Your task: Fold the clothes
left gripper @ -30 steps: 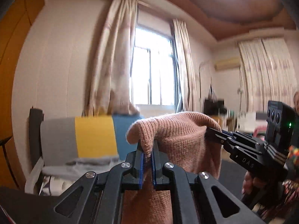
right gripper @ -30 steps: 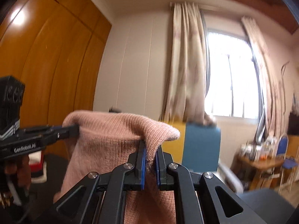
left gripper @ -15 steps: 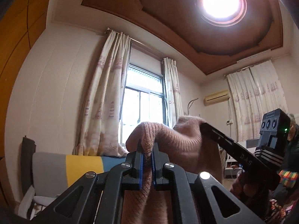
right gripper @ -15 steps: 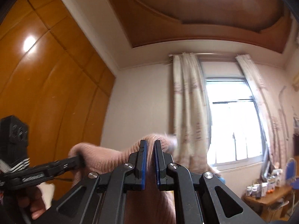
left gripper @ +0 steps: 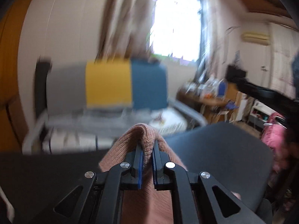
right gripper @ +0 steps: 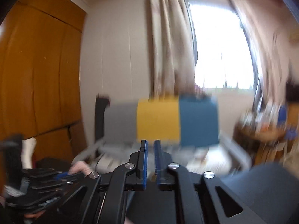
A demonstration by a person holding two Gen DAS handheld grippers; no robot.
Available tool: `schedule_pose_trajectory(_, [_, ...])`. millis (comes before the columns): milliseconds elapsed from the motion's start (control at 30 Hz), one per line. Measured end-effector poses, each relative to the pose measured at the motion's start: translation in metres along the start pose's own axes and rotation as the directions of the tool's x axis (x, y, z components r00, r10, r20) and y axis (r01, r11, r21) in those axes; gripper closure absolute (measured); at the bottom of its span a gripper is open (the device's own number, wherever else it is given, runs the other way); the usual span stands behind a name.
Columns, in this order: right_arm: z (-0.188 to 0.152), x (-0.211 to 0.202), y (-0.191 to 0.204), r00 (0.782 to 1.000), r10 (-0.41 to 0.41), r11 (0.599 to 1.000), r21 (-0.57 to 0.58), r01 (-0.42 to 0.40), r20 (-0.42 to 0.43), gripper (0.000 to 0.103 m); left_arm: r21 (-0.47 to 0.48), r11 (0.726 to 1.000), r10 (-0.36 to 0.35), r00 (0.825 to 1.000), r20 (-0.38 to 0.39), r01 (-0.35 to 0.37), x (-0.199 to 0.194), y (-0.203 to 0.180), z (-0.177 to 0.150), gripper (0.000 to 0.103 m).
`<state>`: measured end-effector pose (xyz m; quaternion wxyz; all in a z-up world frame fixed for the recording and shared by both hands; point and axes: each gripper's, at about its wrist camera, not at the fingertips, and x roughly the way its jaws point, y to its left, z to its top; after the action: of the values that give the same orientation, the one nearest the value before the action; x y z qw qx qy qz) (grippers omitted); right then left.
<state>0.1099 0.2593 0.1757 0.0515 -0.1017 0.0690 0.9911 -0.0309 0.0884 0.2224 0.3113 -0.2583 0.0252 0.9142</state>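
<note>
A pink knitted garment (left gripper: 147, 141) is pinched between the jaws of my left gripper (left gripper: 147, 147), and its cloth hangs down under the fingers over a dark surface (left gripper: 220, 145). My right gripper (right gripper: 150, 143) holds nothing; its blue-padded jaws stand a narrow gap apart with no cloth between them. The right gripper shows in the left wrist view (left gripper: 261, 91) at the right edge, away from the garment. In the right wrist view the left gripper (right gripper: 43, 179) sits low at the left with a bit of pink cloth (right gripper: 80, 168) by it. Both views are motion-blurred.
A grey, yellow and blue sofa (left gripper: 108, 85) stands ahead under the window (left gripper: 175, 22). A wooden wardrobe (right gripper: 37, 74) is at the left. A cluttered side table (left gripper: 209, 93) and a pink item (left gripper: 274, 130) are at the right.
Both grippers swung up toward the ceiling and then back down. My right gripper has let go of the garment and moved away from it. My left gripper keeps its hold.
</note>
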Motion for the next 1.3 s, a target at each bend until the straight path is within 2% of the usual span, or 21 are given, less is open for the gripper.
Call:
schedule_pose_trajectory(33, [-0.013,0.014,-0.008,0.996,0.053,0.997,0.054,-0.048,-0.079,0.080,-0.033,0.999,0.003,0.999,-0.053,-0.005,0.019,0.011,-0.010,0.096])
schedule_pose_trajectory(67, [-0.029,0.025,-0.016,0.980,0.115,0.989,0.109,-0.099,-0.161,0.060,-0.079,0.997,0.005,0.993,-0.116,-0.014,0.039,0.025,-0.024,0.096])
schedule_pose_trajectory(100, [-0.047,0.032,-0.020,0.962,0.155,0.981,0.148,-0.124,-0.225,0.047,-0.136,0.990,-0.002,0.983,-0.186,-0.024,0.054,0.039,-0.043,0.095])
schedule_pose_trajectory(167, [-0.089,0.037,-0.025,0.922,0.194,0.971,0.197,-0.133,-0.336,0.043,-0.241,0.970,-0.033,0.950,-0.309,-0.044,0.072,0.062,-0.080,0.091])
schedule_pose_trajectory(200, [-0.113,0.035,-0.026,0.902,0.191,0.971,0.208,-0.116,-0.388,0.042,-0.267,0.963,-0.053,0.939,-0.341,-0.043,0.073,0.069,-0.093,0.086])
schedule_pose_trajectory(300, [-0.169,0.030,-0.031,0.844,0.191,0.971,0.221,-0.089,-0.501,0.040,-0.270,0.963,-0.108,0.932,-0.347,0.011,0.053,0.072,-0.111,0.081])
schedule_pose_trajectory(367, [-0.192,0.031,-0.035,0.832,0.154,0.979,0.199,-0.053,-0.533,0.039,-0.272,0.961,-0.145,0.925,-0.351,0.048,0.040,0.075,-0.123,0.076])
schedule_pose_trajectory(500, [-0.199,0.047,-0.040,0.815,0.104,0.989,0.148,-0.023,-0.570,0.036,-0.277,0.953,-0.218,0.908,-0.358,0.120,0.013,0.080,-0.147,0.071])
schedule_pose_trajectory(533, [-0.199,0.052,-0.038,0.802,0.100,0.992,0.126,-0.032,-0.589,0.034,-0.278,0.951,-0.236,0.902,-0.360,0.138,0.007,0.081,-0.153,0.068])
schedule_pose_trajectory(600, [-0.199,0.069,-0.032,0.745,0.071,0.997,0.052,-0.049,-0.663,0.032,-0.277,0.948,-0.254,0.897,-0.363,0.156,-0.003,0.081,-0.164,0.062])
schedule_pose_trajectory(633, [-0.200,0.074,-0.028,0.726,0.050,0.998,0.014,-0.056,-0.686,0.032,-0.269,0.953,-0.234,0.902,-0.363,0.138,-0.003,0.078,-0.168,0.058])
schedule_pose_trajectory(667, [-0.202,0.073,-0.023,0.728,0.032,0.998,-0.021,-0.063,-0.685,0.038,-0.262,0.958,-0.213,0.907,-0.363,0.120,-0.003,0.074,-0.172,0.055])
schedule_pose_trajectory(700, [-0.203,0.071,-0.019,0.733,0.024,0.996,-0.046,-0.075,-0.679,0.065,-0.255,0.962,-0.193,0.912,-0.363,0.102,-0.003,0.070,-0.176,0.054])
schedule_pose_trajectory(767, [-0.200,0.062,-0.016,0.762,0.025,0.995,-0.055,-0.080,-0.647,0.087,-0.241,0.968,-0.152,0.920,-0.362,0.066,-0.003,0.063,-0.184,0.054])
schedule_pose_trajectory(800, [-0.197,0.055,-0.016,0.785,0.010,0.996,-0.062,-0.062,-0.619,0.089,-0.265,0.963,-0.149,0.922,-0.357,0.053,-0.003,0.062,-0.188,0.054])
schedule_pose_trajectory(900, [-0.182,0.030,-0.018,0.844,-0.031,0.997,-0.072,-0.009,-0.536,0.091,-0.413,0.910,-0.184,0.928,-0.324,0.036,-0.004,0.068,-0.200,0.054])
schedule_pose_trajectory(967, [-0.167,0.010,-0.021,0.880,-0.066,0.996,-0.083,0.031,-0.471,0.091,-0.403,0.915,-0.166,0.941,-0.295,0.035,-0.012,0.065,-0.199,0.055])
schedule_pose_trajectory(1033, [-0.141,-0.011,-0.023,0.917,-0.129,0.987,-0.134,0.083,-0.378,0.091,-0.394,0.917,-0.161,0.960,-0.230,0.059,-0.024,0.064,-0.197,0.055])
schedule_pose_trajectory(1100, [-0.111,-0.025,-0.025,0.944,-0.186,0.973,-0.187,0.138,-0.273,0.092,-0.404,0.910,-0.183,0.963,-0.197,0.090,-0.032,0.066,-0.195,0.054])
schedule_pose_trajectory(1200, [-0.073,-0.025,-0.033,0.948,-0.273,0.940,-0.256,0.225,-0.167,0.092,-0.385,0.916,-0.210,0.951,-0.228,0.110,-0.032,0.062,-0.194,0.054])
schedule_pose_trajectory(1300, [-0.061,-0.011,-0.052,0.930,-0.337,0.919,-0.269,0.290,-0.147,0.092,-0.318,0.942,-0.200,0.941,-0.274,0.108,-0.028,0.050,-0.193,0.051])
